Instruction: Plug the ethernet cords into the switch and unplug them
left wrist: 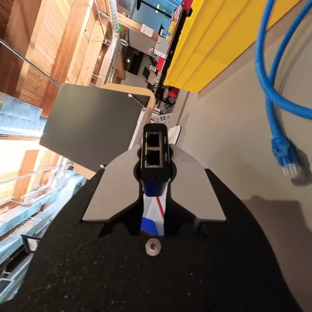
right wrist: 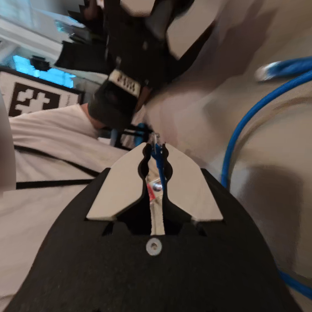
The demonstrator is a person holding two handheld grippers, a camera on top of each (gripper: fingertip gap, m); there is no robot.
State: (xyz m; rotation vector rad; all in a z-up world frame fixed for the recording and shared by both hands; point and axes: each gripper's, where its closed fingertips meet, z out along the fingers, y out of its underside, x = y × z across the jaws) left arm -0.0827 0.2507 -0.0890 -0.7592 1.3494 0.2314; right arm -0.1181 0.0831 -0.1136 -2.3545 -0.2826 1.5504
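My left gripper (left wrist: 155, 148) is shut on a small black switch (left wrist: 155, 154) held up off the table, its two empty ports facing the camera. A blue ethernet cord (left wrist: 268, 70) lies on the grey table to the right, its clear plug (left wrist: 290, 167) loose and apart from the switch. My right gripper (right wrist: 156, 146) is shut on the plug end of a blue ethernet cord (right wrist: 157, 152); the clear plug tip (right wrist: 155, 136) sticks out past the fingertips. The cord loops off to the right (right wrist: 249, 118). The other gripper (right wrist: 135, 42) shows blurred at the top of the right wrist view.
A yellow bin (left wrist: 211, 43) stands on the grey table (left wrist: 228, 135) at the upper right. A dark board (left wrist: 91, 125) sits behind the switch. In the right wrist view, a person's light sleeve (right wrist: 50, 128), a second blue plug (right wrist: 280, 70) and a black-and-white marker tag (right wrist: 33, 101) show. The gap from one gripper's tips to the other's is roughly 15 cm.
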